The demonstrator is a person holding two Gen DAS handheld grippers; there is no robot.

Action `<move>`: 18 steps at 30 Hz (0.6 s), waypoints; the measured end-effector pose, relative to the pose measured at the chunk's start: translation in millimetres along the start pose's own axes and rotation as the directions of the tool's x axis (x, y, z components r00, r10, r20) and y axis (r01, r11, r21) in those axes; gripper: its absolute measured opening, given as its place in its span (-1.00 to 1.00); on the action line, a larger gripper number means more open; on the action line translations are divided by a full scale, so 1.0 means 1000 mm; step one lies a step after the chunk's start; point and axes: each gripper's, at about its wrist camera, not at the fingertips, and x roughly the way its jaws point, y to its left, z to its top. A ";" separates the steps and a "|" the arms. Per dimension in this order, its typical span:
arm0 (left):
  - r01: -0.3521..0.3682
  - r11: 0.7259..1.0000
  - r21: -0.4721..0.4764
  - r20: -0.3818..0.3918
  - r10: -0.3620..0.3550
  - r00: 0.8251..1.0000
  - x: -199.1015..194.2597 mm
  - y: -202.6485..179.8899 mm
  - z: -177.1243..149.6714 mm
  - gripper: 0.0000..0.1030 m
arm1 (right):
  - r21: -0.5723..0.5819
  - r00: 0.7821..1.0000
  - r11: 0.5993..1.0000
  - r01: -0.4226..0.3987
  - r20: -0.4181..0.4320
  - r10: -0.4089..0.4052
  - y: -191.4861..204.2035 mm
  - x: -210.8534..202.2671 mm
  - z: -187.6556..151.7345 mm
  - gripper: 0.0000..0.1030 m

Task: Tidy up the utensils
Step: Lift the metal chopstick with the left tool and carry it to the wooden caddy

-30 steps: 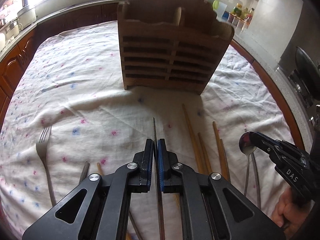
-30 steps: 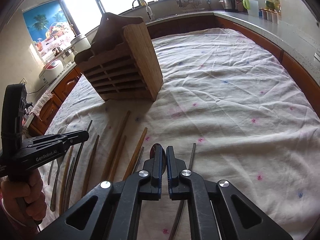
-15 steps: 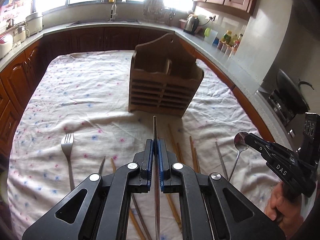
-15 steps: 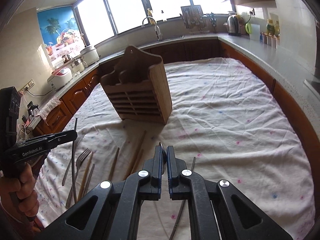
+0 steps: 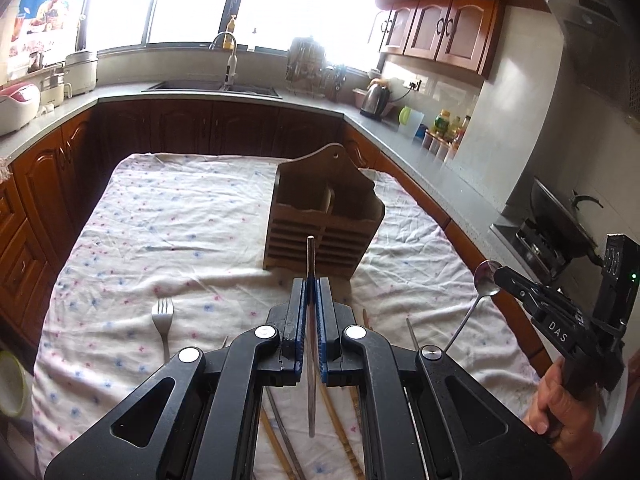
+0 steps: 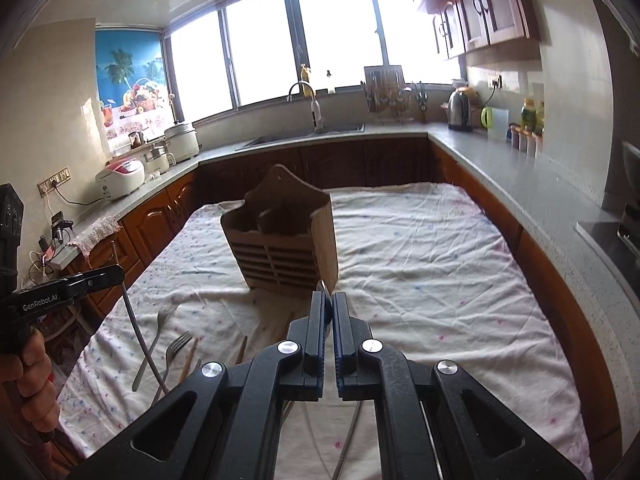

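Both tongs now lifted off the counter [image 5: 132, 216] w/ loads: left tongs [image 5: 311, 312] clamp a metal utensil handle [image 5: 310, 256], right tongs [image 6: 330, 312] clamp a spoon [image 5: 486, 278]. Wooden holder [image 5: 320, 220] ahead; drop-in prob. next.

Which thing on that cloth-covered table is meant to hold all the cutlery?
On the floral tablecloth stands one upright wooden caddy, beyond the scattered forks and chopsticks. Unlike them it is a box: slatted front, arched back with a hanging hole.
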 end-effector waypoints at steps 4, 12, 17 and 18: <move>0.004 1.000 -0.010 0.027 -0.004 1.000 -0.006 0.003 0.003 -0.92 | -0.015 0.999 1.000 0.009 0.033 -0.008 0.005 -0.004 0.007 -0.93; 0.010 1.000 -0.025 0.084 -0.008 0.996 -0.016 0.007 0.019 -0.92 | -0.020 0.996 0.999 0.029 0.090 -0.027 0.007 -0.003 0.021 -0.93; 0.008 0.999 -0.034 0.128 -0.004 0.992 -0.020 0.009 0.039 -0.92 | -0.010 0.992 0.999 0.039 0.124 -0.038 0.005 0.001 0.031 -0.93; 0.008 0.999 -0.035 0.136 -0.003 0.991 -0.020 0.010 0.044 -0.92 | -0.010 0.990 0.999 0.041 0.133 -0.040 0.005 0.003 0.035 -0.93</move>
